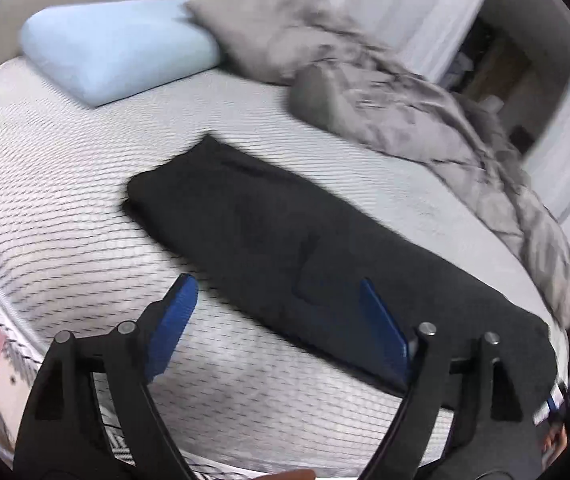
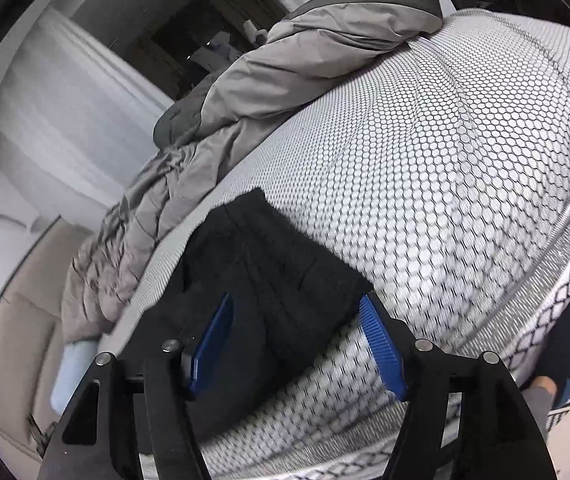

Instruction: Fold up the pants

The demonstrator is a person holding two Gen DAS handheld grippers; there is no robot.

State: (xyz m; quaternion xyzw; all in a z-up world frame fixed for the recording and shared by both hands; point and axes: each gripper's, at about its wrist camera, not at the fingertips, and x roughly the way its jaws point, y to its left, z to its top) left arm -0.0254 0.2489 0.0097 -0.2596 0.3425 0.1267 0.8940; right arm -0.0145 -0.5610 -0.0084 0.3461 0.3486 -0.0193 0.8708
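Left wrist: pants lie folded lengthwise on the bed; both grippers spread, empty. Next, you pinch one end, fold across.

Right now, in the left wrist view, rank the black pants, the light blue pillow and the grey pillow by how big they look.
1. black pants, clearly largest, but also nearest the camera.
2. light blue pillow.
3. grey pillow, close to the blue one; the grey comforter seems to cover part of it, so this order is unsure.
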